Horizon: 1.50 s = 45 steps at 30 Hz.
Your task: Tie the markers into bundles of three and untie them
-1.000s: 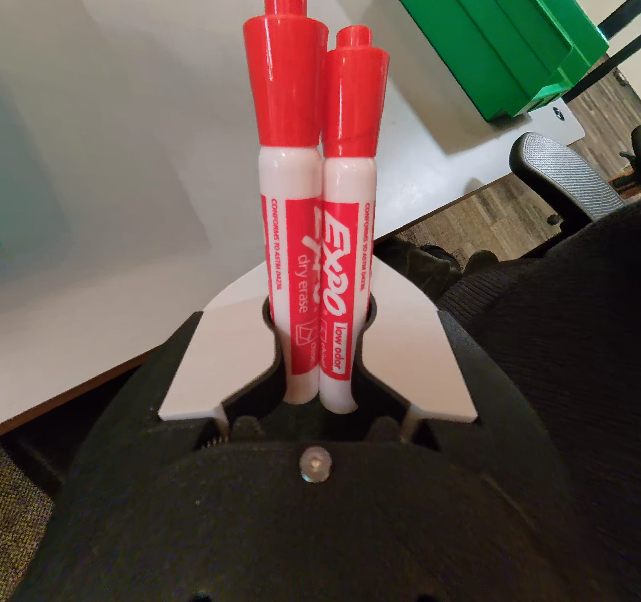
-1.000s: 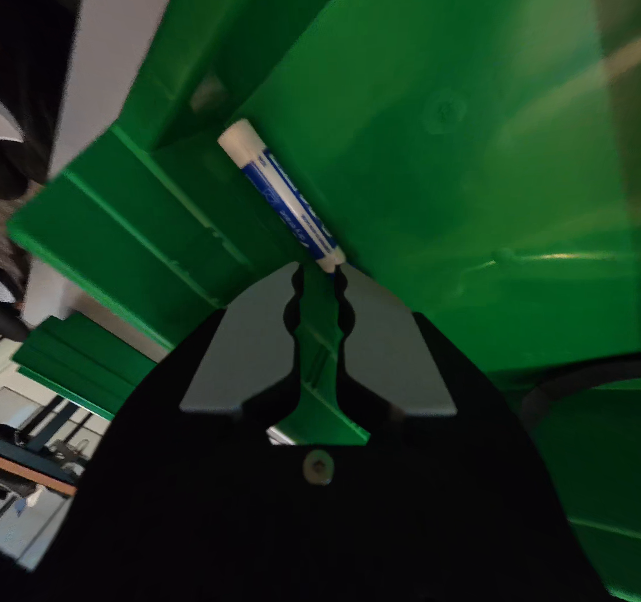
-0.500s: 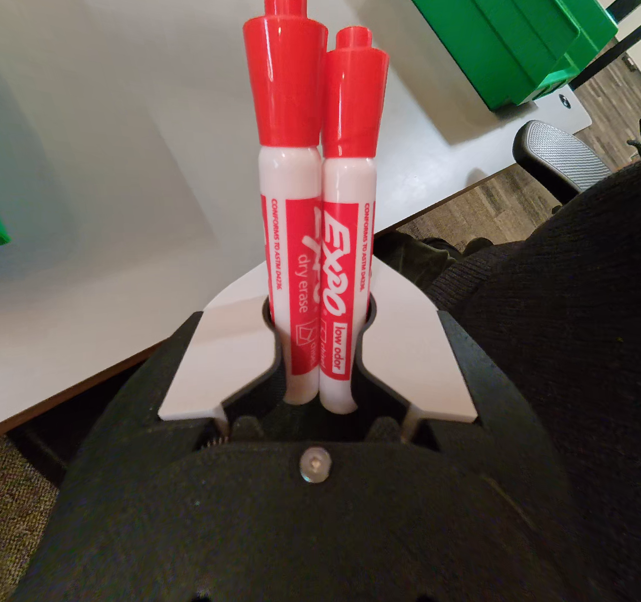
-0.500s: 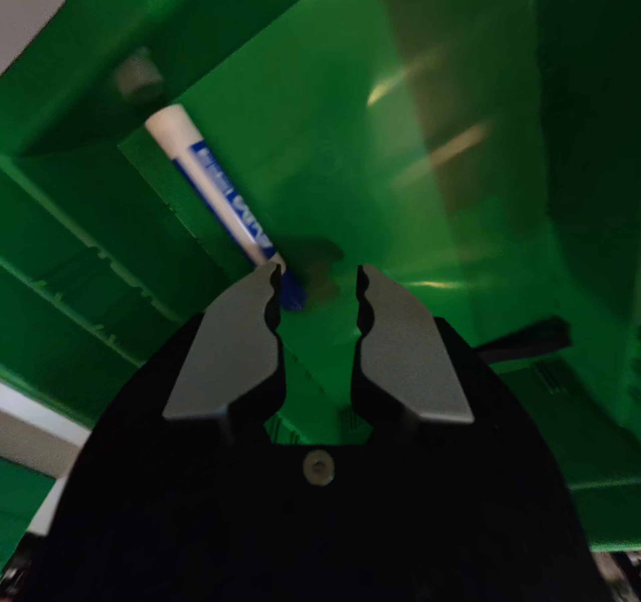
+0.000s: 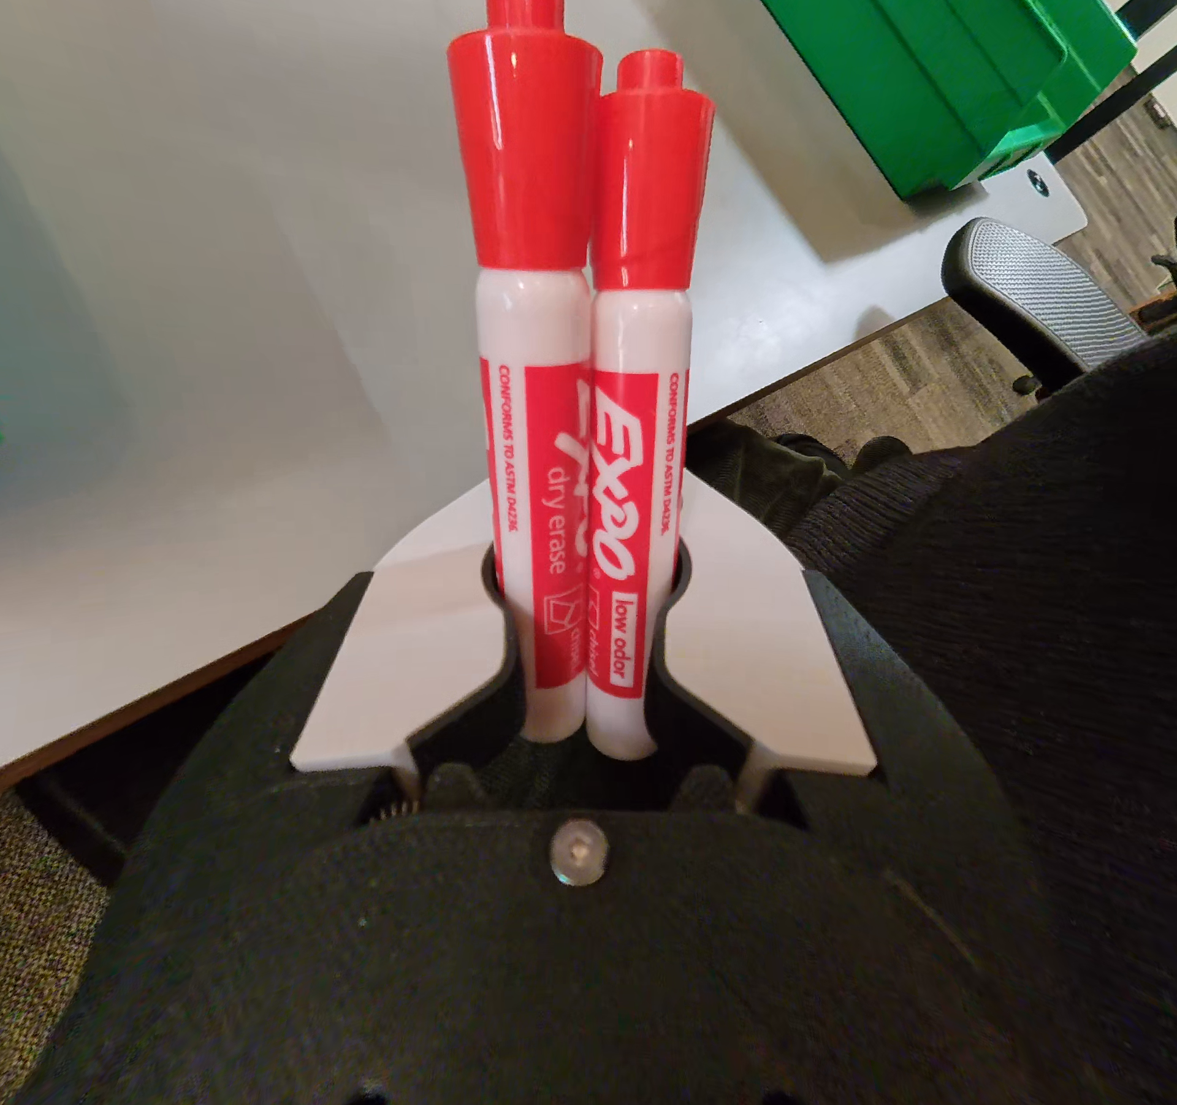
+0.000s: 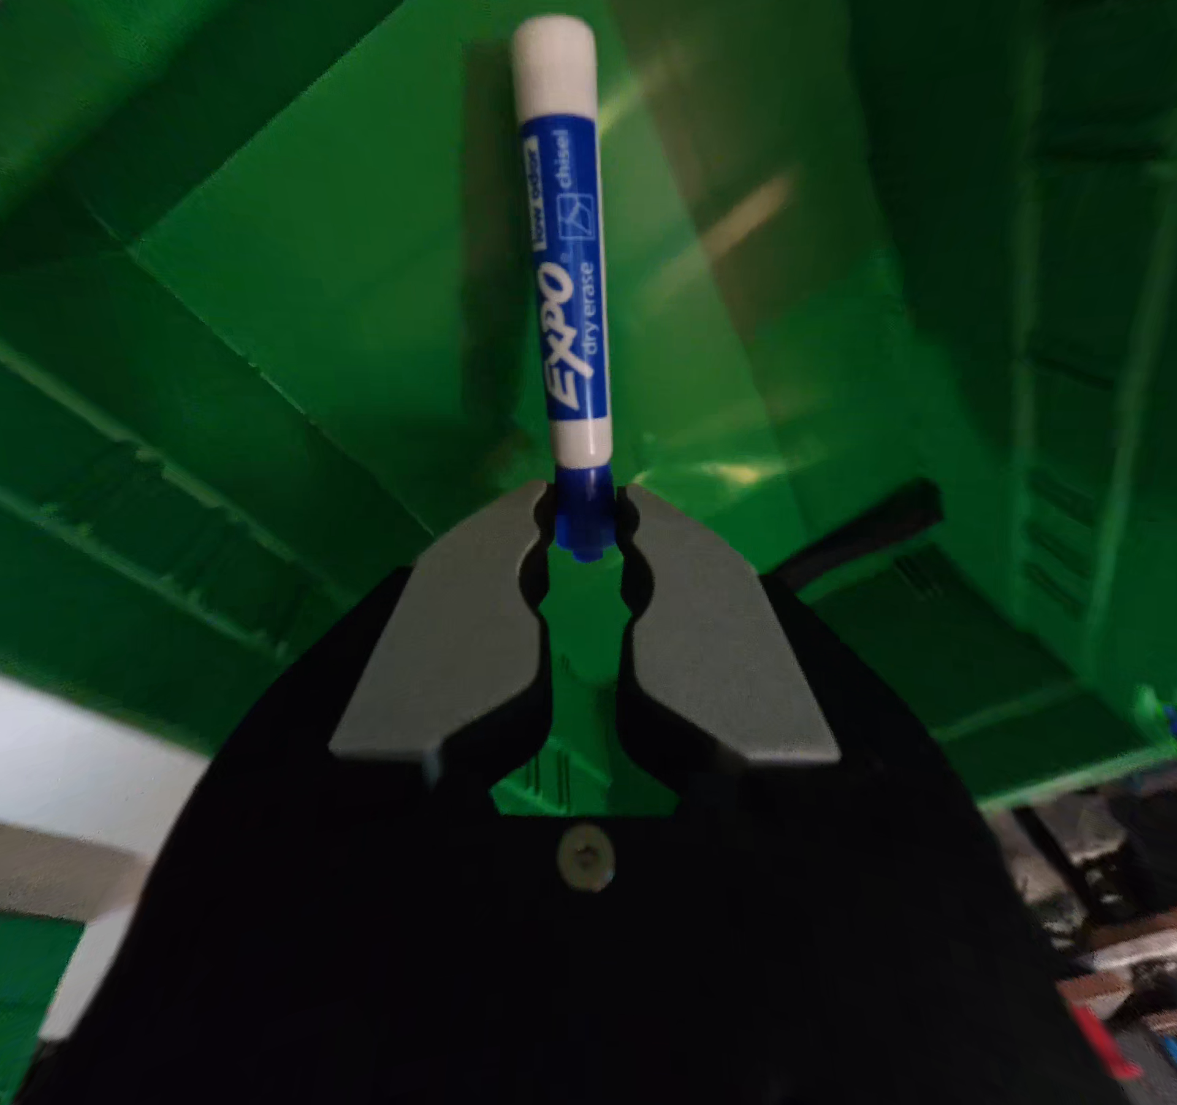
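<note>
Since half a second ago the right tool (image 6: 583, 517) has swung onto the blue marker (image 6: 563, 246), which sat off to the upper left of the frame then and now stands straight up the middle. Its fingers pinch the blue cap end, white barrel pointing away toward the top. All of this is inside a green bin (image 6: 255, 246), whose walls fill nearly the whole view; nothing else in it that I can see, though it's blurry.

Left tool (image 5: 586, 565) hasn't budged: clamped on two red markers (image 5: 579, 373) side by side, caps up, over the white table (image 5: 223, 246). More green bins (image 5: 923, 42) sit at upper right of that frame, with an office chair (image 5: 1032, 284) and carpet below them.
</note>
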{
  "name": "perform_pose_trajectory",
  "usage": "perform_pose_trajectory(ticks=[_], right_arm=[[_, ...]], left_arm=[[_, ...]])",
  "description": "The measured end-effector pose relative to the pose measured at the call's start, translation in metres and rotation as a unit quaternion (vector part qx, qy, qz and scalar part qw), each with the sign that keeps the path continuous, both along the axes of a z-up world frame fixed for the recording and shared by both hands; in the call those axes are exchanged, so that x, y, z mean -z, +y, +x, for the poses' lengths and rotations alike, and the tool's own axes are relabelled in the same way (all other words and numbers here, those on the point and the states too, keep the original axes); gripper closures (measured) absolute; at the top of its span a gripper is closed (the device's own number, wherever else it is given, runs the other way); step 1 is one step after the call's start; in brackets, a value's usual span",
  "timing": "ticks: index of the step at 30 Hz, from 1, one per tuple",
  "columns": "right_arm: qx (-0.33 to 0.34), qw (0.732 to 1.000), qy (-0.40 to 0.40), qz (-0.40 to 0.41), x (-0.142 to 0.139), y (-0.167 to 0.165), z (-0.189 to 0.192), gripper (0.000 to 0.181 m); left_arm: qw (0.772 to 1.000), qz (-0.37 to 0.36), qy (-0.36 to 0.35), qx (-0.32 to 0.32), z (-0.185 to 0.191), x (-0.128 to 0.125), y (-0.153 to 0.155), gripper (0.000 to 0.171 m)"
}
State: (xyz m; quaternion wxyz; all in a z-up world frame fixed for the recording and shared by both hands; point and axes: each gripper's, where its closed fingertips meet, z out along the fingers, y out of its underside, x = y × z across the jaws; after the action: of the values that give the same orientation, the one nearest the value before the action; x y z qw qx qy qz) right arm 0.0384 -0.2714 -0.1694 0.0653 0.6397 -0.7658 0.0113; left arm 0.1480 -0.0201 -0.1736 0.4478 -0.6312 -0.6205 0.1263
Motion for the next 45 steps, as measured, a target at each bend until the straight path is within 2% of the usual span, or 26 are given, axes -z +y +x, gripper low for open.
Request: perform_pose_trajectory(ticks=[3,6,10,12,15,17,20,24,32,36,40,42,45], right_arm=[[0.032,0.998,0.004,-0.056,-0.04,0.012,-0.014,0.163],[0.058,0.991,0.025,-0.114,-0.084,0.043,-0.032,0.163],[0.096,0.98,0.043,-0.172,-0.125,0.114,-0.048,0.163],[0.114,0.972,0.059,-0.196,-0.132,0.156,-0.054,0.163],[0.135,0.95,0.126,-0.253,-0.139,0.219,-0.066,0.163],[0.145,0.935,0.137,-0.292,-0.137,0.258,-0.06,0.163],[0.117,0.922,0.138,-0.341,-0.126,0.304,-0.034,0.163],[0.089,0.908,0.155,-0.379,-0.112,0.349,-0.009,0.163],[0.178,0.876,0.192,-0.406,-0.099,0.422,-0.011,0.163],[0.193,0.876,0.197,-0.396,-0.088,0.437,-0.001,0.163],[0.19,0.884,0.176,-0.389,-0.071,0.429,0.014,0.163],[0.19,0.885,0.182,-0.385,-0.066,0.425,0.013,0.163],[0.193,0.89,0.163,-0.381,-0.062,0.424,0.011,0.163]], left_arm=[[1.0,-0.004,-0.007,0.0,0.001,0.003,0.0,0.127],[1.0,-0.011,-0.017,0.005,0.002,0.007,0.001,0.126],[0.999,-0.026,-0.042,0.012,0.003,0.016,0.002,0.126],[0.998,-0.041,-0.05,0.017,0.001,0.019,0.002,0.126],[0.996,-0.065,-0.058,0.03,-0.006,0.022,0.005,0.127],[0.993,-0.081,-0.071,0.05,-0.01,0.023,0.01,0.127],[0.983,-0.129,-0.085,0.102,-0.018,0.017,0.023,0.126],[0.953,-0.206,-0.114,0.191,-0.029,0.021,0.034,0.126],[0.912,-0.233,-0.126,0.312,-0.063,0.019,0.073,0.126],[0.879,-0.245,-0.133,0.387,-0.061,0.025,0.096,0.126],[0.846,-0.251,-0.139,0.45,-0.05,0.031,0.115,0.126],[0.832,-0.269,-0.144,0.463,-0.049,0.035,0.114,0.125],[0.832,-0.258,-0.141,0.47,-0.05,0.036,0.113,0.125]])
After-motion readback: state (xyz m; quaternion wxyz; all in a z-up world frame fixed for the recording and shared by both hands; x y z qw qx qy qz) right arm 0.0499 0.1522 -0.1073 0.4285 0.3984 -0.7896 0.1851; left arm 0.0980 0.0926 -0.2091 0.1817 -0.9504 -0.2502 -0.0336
